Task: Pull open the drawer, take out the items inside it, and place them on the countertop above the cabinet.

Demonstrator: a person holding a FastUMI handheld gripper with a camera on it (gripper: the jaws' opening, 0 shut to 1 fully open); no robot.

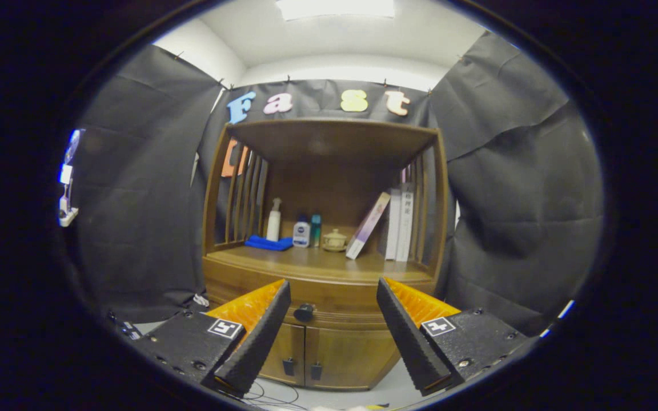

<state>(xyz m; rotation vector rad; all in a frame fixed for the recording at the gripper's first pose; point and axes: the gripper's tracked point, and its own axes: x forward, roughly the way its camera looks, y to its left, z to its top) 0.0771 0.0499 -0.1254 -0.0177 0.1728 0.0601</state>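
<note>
A brown wooden cabinet [329, 342] stands ahead against the black cloth wall. Its drawer [329, 297] sits shut under the countertop [317, 262], with a dark round knob [304, 312] on the front. My gripper [333, 331] is open, its two black ribbed fingers [260, 337] spread wide, and the knob lies just beyond them, nearer the left finger. Nothing is between the fingers. The drawer's contents are hidden.
On the countertop stand a blue cloth [269, 243], a white spray bottle [273, 220], two small bottles [301, 231], a lidded ceramic jar [334, 240] and leaning books [394, 220]. Two lower doors [306, 357] have small dark handles. Slatted sides and a top shelf enclose the counter space.
</note>
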